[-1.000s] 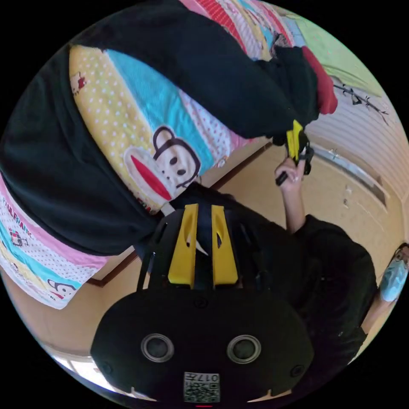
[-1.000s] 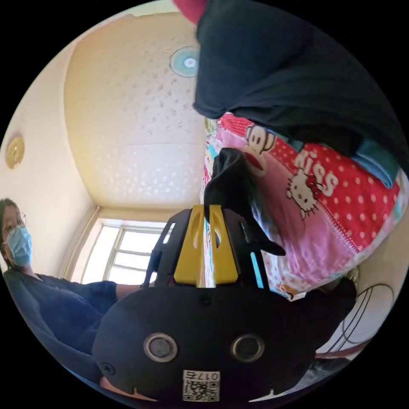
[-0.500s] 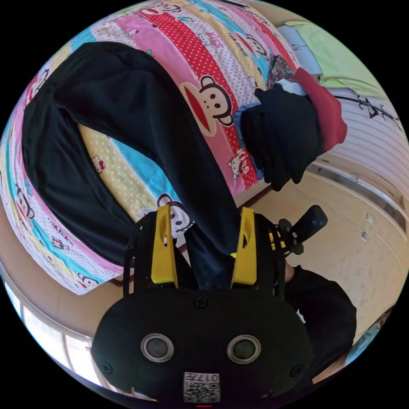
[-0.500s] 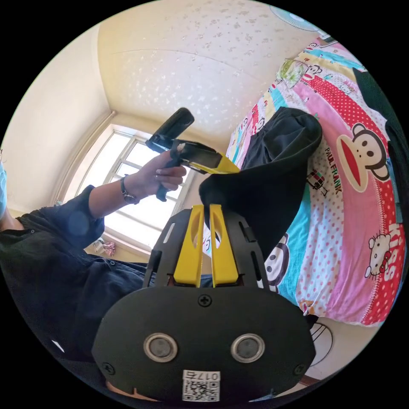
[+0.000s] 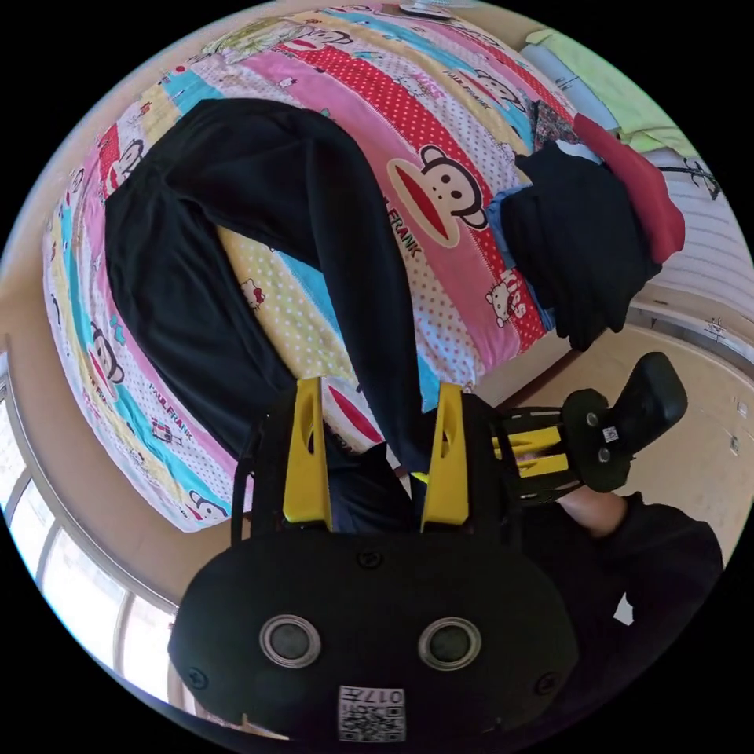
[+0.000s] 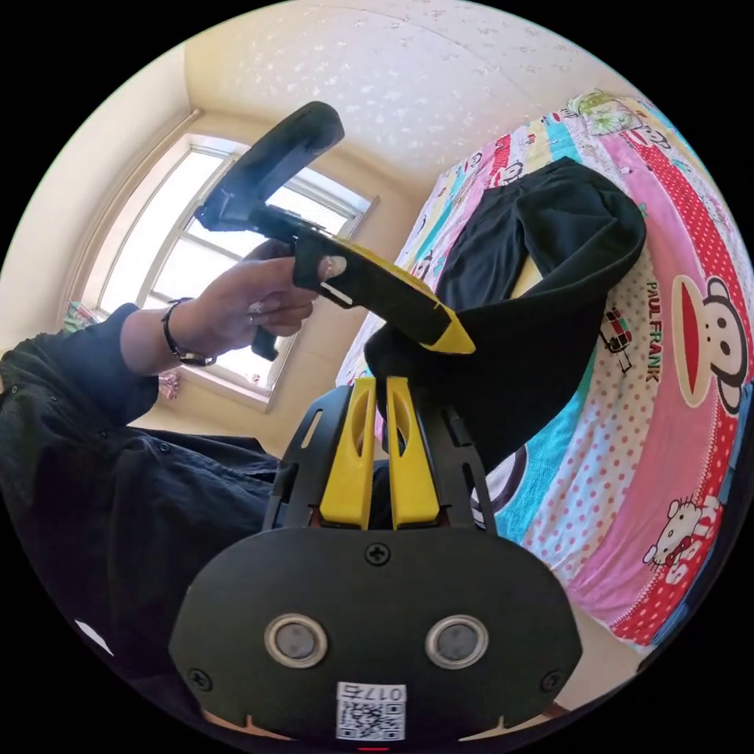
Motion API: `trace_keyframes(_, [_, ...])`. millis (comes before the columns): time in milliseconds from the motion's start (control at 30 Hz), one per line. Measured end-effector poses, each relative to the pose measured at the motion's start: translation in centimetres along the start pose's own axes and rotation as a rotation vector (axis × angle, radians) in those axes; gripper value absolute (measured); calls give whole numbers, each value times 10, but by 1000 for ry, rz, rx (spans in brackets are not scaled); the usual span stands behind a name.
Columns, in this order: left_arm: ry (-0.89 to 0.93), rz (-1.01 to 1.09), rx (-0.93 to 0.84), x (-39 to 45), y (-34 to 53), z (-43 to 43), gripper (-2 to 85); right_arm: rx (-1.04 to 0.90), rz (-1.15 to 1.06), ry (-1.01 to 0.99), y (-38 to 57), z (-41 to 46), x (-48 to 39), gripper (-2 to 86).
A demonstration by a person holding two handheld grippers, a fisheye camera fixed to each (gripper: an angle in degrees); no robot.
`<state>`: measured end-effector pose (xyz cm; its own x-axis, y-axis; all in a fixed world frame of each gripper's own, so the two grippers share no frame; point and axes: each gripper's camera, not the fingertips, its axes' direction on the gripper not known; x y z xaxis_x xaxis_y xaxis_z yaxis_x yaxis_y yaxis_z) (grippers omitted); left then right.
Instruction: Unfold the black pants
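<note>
The black pants [image 5: 236, 212] lie spread on the cartoon-print bed cover [image 5: 440, 102], both legs bending toward me. One leg [image 5: 369, 298] runs down between the wide-apart jaws of my left gripper [image 5: 379, 386], which is open and presses on nothing. My right gripper [image 6: 377, 382] is shut on the end of that leg [image 6: 510, 345], lifted just off the bed's edge. In the right gripper view a hand [image 6: 243, 298] holds the left gripper [image 6: 440, 330] right above the held cloth. The right gripper [image 5: 522, 455] sits just beside the left one.
A pile of folded dark clothes [image 5: 581, 236] with a red piece [image 5: 636, 188] sits at the bed's far corner. The wooden floor [image 5: 691, 377] lies beyond it. A window [image 6: 196, 236] is behind the person's dark sleeve [image 6: 78, 408].
The left gripper was shut on the raised pants and has opened. The pants have dropped flat onto the bed. The right gripper keeps its hold, and both grippers have come close together.
</note>
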<state>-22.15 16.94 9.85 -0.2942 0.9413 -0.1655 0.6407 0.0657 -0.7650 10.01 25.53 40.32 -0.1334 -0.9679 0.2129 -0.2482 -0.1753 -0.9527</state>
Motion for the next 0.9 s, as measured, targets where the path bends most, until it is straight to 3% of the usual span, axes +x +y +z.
trace_keyframes(133, [114,12,14,-17,18,18,11,-112,-2,-15,-25,-8,-27,30])
trace_keyframes(267, [363,-117,77,-57,51,38,-5,-347,-42,-3,-44,-9,-41,33])
trace_keyframes(333, [459,-168,123,-68,68,40,-6,-530,-73,-79,-62,-25,-40,35])
trace_keyframes(433, [546,-203,173,-72,93,33,-8,-641,-29,-149,-105,-72,-25,46])
trace_keyframes(467, [569,-196,190,-70,100,26,-8,-624,-15,-147,-118,-85,-21,50])
trace_keyframes(700, [672,-170,270,-64,129,-32,-8,0,325,240,-305,-221,25,119])
trace_keyframes(900, [859,-200,301,-80,145,-85,-7,87,593,506,-392,-219,38,131])
